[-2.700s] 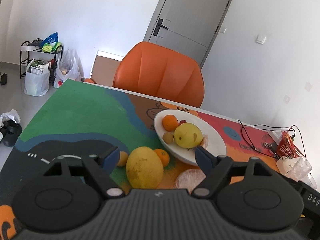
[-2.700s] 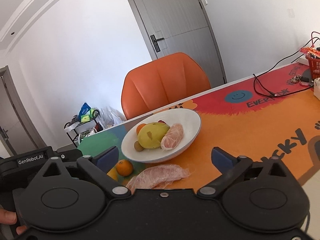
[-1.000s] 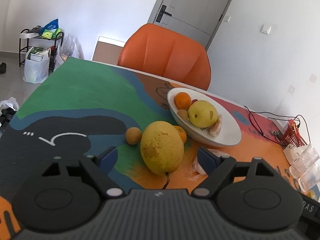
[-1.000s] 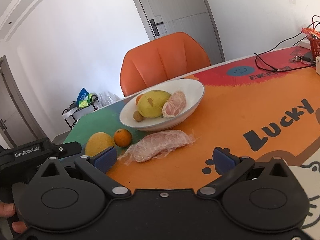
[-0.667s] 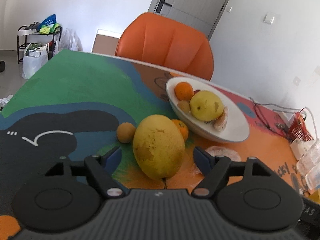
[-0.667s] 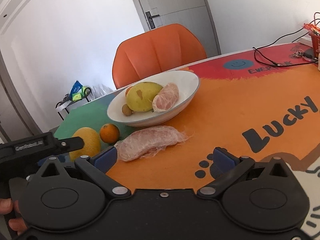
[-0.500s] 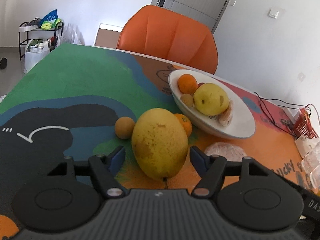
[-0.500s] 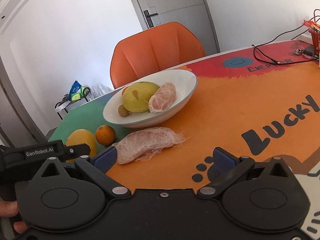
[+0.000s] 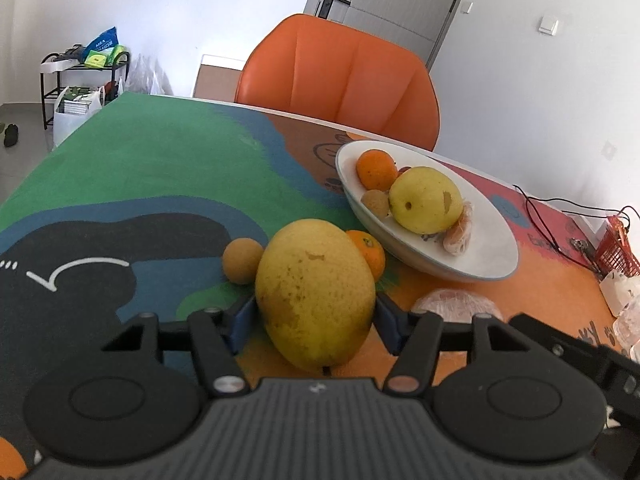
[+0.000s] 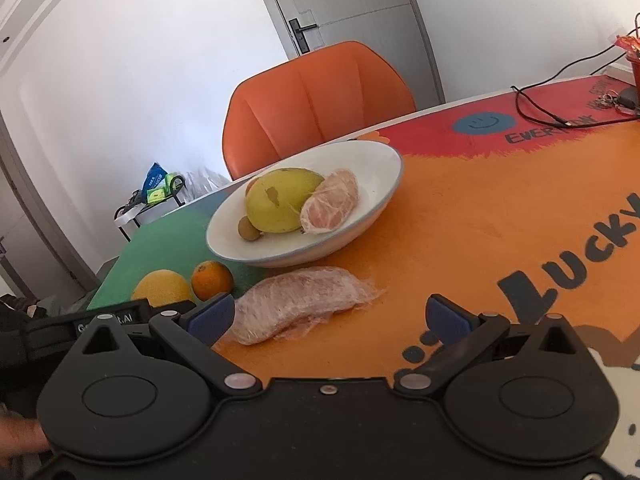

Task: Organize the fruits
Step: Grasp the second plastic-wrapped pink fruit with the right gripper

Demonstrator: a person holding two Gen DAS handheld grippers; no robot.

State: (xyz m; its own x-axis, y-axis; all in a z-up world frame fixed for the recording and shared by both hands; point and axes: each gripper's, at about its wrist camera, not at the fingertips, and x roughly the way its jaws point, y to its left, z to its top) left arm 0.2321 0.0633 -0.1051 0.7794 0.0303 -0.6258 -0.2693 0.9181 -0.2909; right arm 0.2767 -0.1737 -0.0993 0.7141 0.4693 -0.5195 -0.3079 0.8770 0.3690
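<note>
The left gripper (image 9: 316, 316) is closing on one big yellow pomelo (image 9: 315, 294) lying on the table (image 9: 152, 184), its blue pads at the fruit's flanks. The right gripper (image 10: 327, 312) gapes wide, empty, beside one wrapped pomelo piece (image 10: 298, 302). Two small fruits lie by the pomelo; the bowl (image 9: 472, 256) holds about five.
</note>
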